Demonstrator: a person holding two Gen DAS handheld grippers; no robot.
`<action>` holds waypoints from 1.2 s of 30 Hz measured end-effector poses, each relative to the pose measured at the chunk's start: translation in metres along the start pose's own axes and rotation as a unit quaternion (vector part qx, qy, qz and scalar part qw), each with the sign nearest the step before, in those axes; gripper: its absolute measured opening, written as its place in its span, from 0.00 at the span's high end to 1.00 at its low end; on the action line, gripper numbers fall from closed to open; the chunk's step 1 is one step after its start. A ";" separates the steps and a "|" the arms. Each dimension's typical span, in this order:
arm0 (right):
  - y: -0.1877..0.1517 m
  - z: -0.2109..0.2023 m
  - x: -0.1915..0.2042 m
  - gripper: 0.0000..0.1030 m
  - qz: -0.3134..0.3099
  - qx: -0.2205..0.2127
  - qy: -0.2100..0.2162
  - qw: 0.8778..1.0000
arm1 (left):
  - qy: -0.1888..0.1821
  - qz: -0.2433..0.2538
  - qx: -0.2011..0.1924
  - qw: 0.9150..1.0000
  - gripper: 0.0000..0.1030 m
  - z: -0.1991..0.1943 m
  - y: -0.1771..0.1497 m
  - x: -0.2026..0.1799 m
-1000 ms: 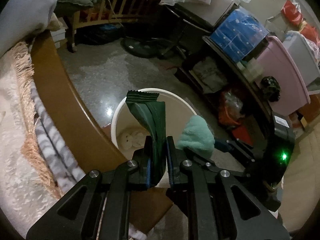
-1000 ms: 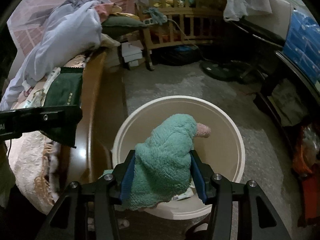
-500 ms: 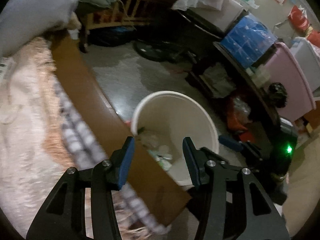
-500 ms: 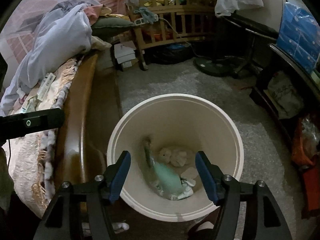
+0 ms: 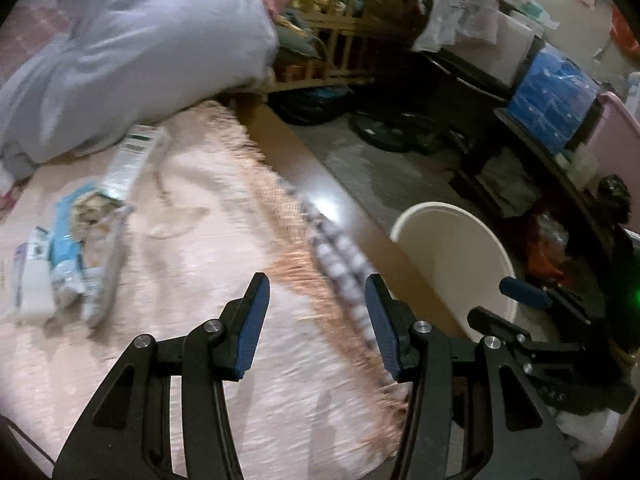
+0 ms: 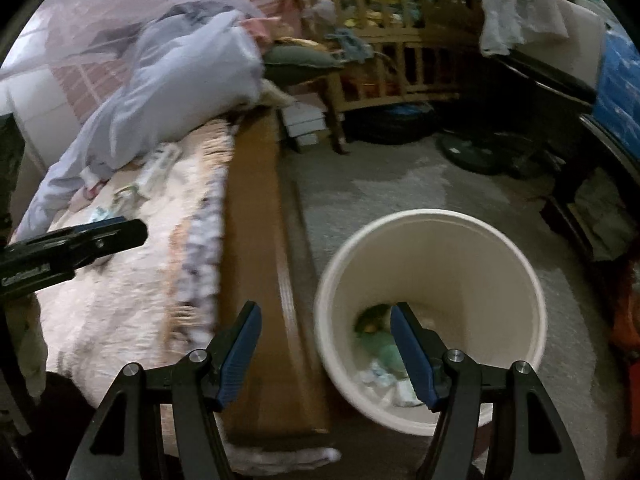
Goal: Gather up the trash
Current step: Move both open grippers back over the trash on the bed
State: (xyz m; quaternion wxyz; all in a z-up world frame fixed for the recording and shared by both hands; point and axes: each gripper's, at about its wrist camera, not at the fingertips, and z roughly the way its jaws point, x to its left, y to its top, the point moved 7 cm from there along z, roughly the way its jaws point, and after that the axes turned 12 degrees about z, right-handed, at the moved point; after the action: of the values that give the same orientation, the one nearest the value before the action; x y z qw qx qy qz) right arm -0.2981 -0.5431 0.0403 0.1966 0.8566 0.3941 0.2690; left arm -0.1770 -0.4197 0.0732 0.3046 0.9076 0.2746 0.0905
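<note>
Over bed (image 5: 168, 360), left gripper (image 5: 316, 320) jaws apart, empty

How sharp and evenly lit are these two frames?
Left wrist view: motion blur smears the bedspread and wrappers, the left claw stays crisp, and glare marks the bed rail. Right wrist view: milder blur, sharp right claw, dim fisheye-bent edges.

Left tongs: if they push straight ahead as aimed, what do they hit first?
Probably the pink fringed blanket on the bed: the open left tongs aim at its fringed edge, not the white bin. Motion blur leaves depth unclear.
</note>
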 end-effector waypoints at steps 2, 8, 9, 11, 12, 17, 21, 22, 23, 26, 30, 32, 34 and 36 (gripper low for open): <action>-0.004 0.002 0.019 0.37 -0.011 0.004 0.010 1.000 | 0.013 -0.003 -0.002 1.000 0.53 -0.006 -0.004 0.012; -0.013 0.007 0.073 0.37 -0.046 0.014 0.045 0.998 | 0.046 -0.025 -0.008 0.999 0.53 -0.027 -0.021 0.053; -0.013 0.008 0.081 0.37 -0.050 0.014 0.051 0.997 | 0.049 -0.029 -0.008 0.998 0.53 -0.029 -0.023 0.058; -0.015 0.010 0.099 0.37 -0.056 0.017 0.064 0.996 | 0.057 -0.044 -0.009 0.997 0.53 -0.035 -0.031 0.074; -0.016 0.011 0.106 0.37 -0.058 0.019 0.071 0.996 | 0.058 -0.052 -0.009 0.997 0.53 -0.038 -0.036 0.081; -0.024 0.022 0.147 0.37 -0.079 0.036 0.095 0.992 | 0.077 -0.090 -0.002 0.993 0.53 -0.053 -0.064 0.125; -0.033 0.031 0.179 0.37 -0.103 0.046 0.109 0.988 | 0.097 -0.116 0.003 0.989 0.53 -0.063 -0.087 0.163; -0.035 0.034 0.186 0.37 -0.108 0.049 0.113 0.986 | 0.102 -0.123 0.006 0.987 0.53 -0.066 -0.094 0.173; -0.037 0.036 0.193 0.36 -0.113 0.052 0.117 0.985 | 0.107 -0.130 0.008 0.986 0.53 -0.068 -0.100 0.182; -0.040 0.044 0.215 0.36 -0.124 0.061 0.132 0.982 | 0.120 -0.147 0.015 0.982 0.53 -0.074 -0.118 0.205; -0.042 0.055 0.243 0.36 -0.135 0.072 0.153 0.976 | 0.132 -0.161 0.021 0.978 0.53 -0.080 -0.135 0.228; -0.042 0.061 0.257 0.36 -0.143 0.076 0.159 0.974 | 0.134 -0.167 0.022 0.977 0.53 -0.082 -0.140 0.236; -0.039 0.064 0.271 0.36 -0.152 0.076 0.167 0.971 | 0.136 -0.174 0.022 0.975 0.53 -0.084 -0.145 0.245; -0.036 0.064 0.284 0.36 -0.160 0.072 0.173 0.969 | 0.137 -0.182 0.021 0.973 0.53 -0.086 -0.148 0.254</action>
State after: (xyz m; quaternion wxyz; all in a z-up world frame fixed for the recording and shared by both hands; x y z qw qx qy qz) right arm -0.1242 -0.3069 0.0572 0.1038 0.7348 0.5720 0.3493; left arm -0.0599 -0.1380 0.0523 0.2559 0.8276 0.4761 0.1513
